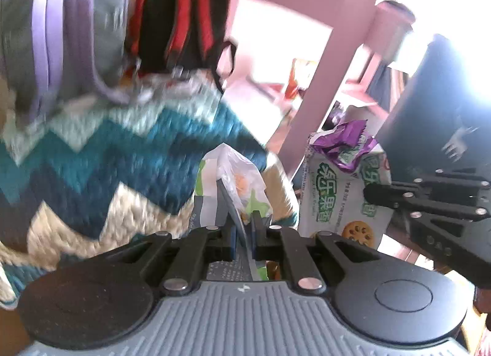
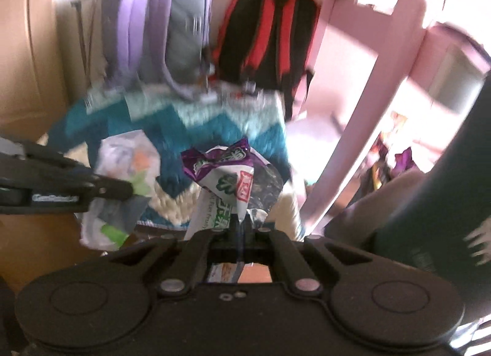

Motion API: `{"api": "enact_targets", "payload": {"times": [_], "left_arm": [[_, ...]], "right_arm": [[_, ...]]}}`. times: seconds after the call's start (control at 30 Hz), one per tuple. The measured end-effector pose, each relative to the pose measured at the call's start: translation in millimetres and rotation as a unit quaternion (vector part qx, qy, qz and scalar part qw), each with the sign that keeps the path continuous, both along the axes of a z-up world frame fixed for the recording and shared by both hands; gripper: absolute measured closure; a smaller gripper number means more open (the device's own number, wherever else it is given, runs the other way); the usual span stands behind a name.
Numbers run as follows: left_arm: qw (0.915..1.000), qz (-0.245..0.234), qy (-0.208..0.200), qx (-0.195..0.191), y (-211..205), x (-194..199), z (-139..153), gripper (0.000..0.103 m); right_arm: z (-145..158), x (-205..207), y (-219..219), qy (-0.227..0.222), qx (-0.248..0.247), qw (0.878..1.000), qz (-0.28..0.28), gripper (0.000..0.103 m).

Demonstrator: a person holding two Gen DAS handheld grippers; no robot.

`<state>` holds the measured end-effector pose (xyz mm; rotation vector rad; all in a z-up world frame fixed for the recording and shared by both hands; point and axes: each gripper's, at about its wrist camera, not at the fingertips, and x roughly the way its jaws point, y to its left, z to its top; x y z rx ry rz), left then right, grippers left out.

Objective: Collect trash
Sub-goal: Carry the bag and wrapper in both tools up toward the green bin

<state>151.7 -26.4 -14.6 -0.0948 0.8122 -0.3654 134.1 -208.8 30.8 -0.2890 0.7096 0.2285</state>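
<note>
Both tongs are already loaded, so the step in hand reads as carrying the trash off to wherever it is being gathered — no bin shows in either view. The left gripper [image 1: 244, 227] has its fingers pressed together on a white plastic wrapper [image 1: 236, 184] with green and orange print, which stands up and fans out just ahead of the tips. The right gripper [image 2: 241, 230] is clamped on the lower edge of a white-and-green biscuit packet [image 2: 227, 190], and a crumpled purple wrapper [image 2: 214, 159] sits at the top of that packet; whether it is pinched too or merely riding along cannot be told. Seen from the left tongs, the right pair and its packet hang just to the right and slightly ahead. Beyond both sets of tips lies a zigzag blanket [image 1: 107, 156], with a lilac backpack [image 2: 159, 18] and a red-and-black backpack [image 2: 267, 34] further back, and a pink chair [image 2: 368, 80] off to the right. To carry well, I would keep both grips firm and move level — the purple piece looks likeliest to drop — and keep the two loads apart so they do not snag.
</note>
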Motion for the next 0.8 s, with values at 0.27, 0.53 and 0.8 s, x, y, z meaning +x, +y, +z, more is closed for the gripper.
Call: {"api": "enact_targets", "payload": {"times": [0.27, 0.53, 0.8], "left_arm": [[0.997, -0.041, -0.065, -0.014, -54, -10, 104, 0.095], [0.9862, -0.103, -0.129, -0.016, -133, -7, 198, 0.095], [0.9716, -0.164, -0.17, -0.016, -223, 2, 252, 0.095]], "right_arm": [[103, -41, -53, -0.091, 0.029, 0.995, -0.015, 0.103], [197, -58, -117, -0.183, 0.031, 0.98, -0.072, 0.103], [237, -55, -185, -0.232, 0.019, 0.962, -0.142, 0.103]]}}
